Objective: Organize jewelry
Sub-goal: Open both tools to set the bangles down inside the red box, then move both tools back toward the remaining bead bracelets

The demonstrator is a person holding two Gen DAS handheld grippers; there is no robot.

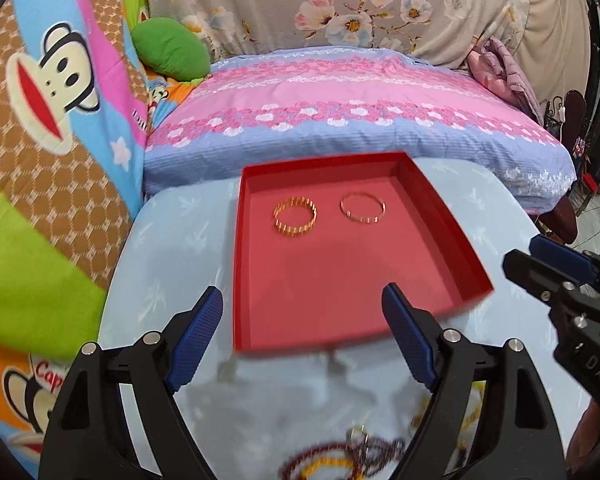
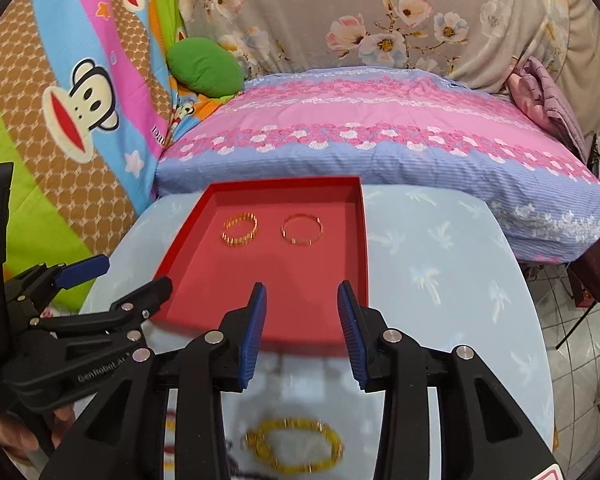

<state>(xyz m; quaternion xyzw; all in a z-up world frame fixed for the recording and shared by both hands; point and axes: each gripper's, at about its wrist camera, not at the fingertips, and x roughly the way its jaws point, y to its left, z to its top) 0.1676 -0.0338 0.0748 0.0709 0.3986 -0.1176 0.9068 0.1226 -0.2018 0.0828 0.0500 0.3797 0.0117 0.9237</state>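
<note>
A shallow red tray (image 1: pixel 320 163) (image 2: pixel 284 184) sits on a round light-blue table (image 1: pixel 168 240) (image 2: pixel 440 280). Two gold bangles lie side by side at its far end: a ribbed one (image 1: pixel 294 233) (image 2: pixel 240 242) on the left and a thin one (image 1: pixel 362 221) (image 2: pixel 302 243) on the right. My left gripper (image 1: pixel 302 292) (image 2: pixel 134 274) hangs wide open over the tray's near edge, with nothing between its fingers. My right gripper (image 2: pixel 302 287) (image 1: pixel 540 256) is to its right, partly open and also holding nothing. A yellow beaded bracelet (image 2: pixel 332 440) and red-and-yellow beads (image 1: pixel 332 462) lie blurred on the table below the grippers.
A bed with a pink-and-blue flowered cover (image 1: pixel 340 120) (image 2: pixel 380 140) runs behind the table. A monkey-print blanket (image 1: pixel 52 92) and a green cushion (image 1: pixel 172 50) fill the left side. Tiled floor (image 2: pixel 580 360) shows past the table's right edge.
</note>
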